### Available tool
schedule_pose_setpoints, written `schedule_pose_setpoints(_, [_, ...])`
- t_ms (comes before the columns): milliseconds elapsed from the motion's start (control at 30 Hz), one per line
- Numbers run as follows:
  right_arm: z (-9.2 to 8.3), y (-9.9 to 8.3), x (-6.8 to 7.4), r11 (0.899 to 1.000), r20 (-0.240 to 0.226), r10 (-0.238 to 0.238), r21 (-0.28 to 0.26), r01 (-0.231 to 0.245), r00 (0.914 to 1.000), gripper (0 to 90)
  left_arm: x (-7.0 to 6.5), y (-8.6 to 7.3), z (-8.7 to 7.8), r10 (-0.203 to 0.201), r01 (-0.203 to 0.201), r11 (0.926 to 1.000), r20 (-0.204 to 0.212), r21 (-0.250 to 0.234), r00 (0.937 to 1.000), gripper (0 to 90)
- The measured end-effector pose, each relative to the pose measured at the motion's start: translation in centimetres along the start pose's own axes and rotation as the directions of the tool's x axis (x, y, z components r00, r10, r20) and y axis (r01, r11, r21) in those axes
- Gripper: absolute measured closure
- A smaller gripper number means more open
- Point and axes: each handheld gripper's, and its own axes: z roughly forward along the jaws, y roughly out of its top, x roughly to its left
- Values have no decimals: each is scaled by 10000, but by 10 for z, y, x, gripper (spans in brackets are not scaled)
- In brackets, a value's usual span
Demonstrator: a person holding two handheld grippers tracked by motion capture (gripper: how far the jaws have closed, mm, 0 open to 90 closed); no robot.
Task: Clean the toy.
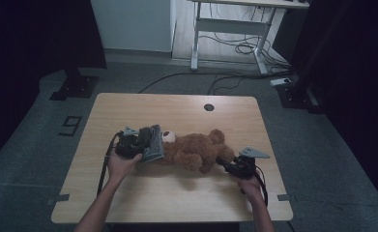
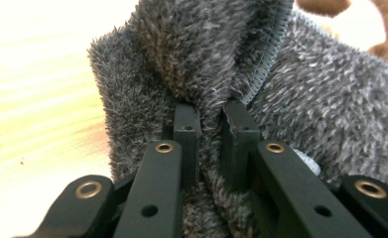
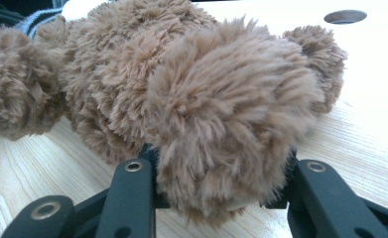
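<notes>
1. Step, as I read it: dressing or covering the bear (image 1: 196,152) with the grey cloth (image 1: 152,143). The cloth is at the head end, bunched up and touching the head. It is not yet over the head.
2. Left gripper (image 1: 140,142): jaws nearly together, pinching a fold of the cloth. In the left gripper view the fingertips (image 2: 186,130) bite into the pile beside the stitched hem.
3. Right gripper (image 1: 227,163): jaws part-closed around a leg (image 3: 231,134) of the bear, with fur bulging between the fingers (image 3: 132,193). I'd call it a firm hold that anchors the toy.
4. Bear lies on its back mid-table (image 1: 128,203), head toward the left edge and legs toward the right edge. It sits somewhat nearer the front edge than the back.
5. Next move, my call: keep the leg pinned and draw the cloth along the body toward the right edge. The cloth has to be spread, since a single fold in the jaws will drag as a wad. Risk is the bear sliding.
6. Count: one bear, one cloth, two grippers, one table. One cable hole (image 1: 209,107) near the back edge.
</notes>
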Motion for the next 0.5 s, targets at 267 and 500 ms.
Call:
schedule_pose_setpoints(267, [0, -3, -4, 9999, 221, 80, 102, -82, 9997, 596, -30, 44, -19, 690, -627, 9920, 548, -1098, 9961, 786])
schedule_pose_setpoints(500, [-2, -4, -3, 10000, 198, -37, 65, 36, 9998, 590, -74, 67, 5, 1672, -1627, 9845, 697, -662, 9835, 784])
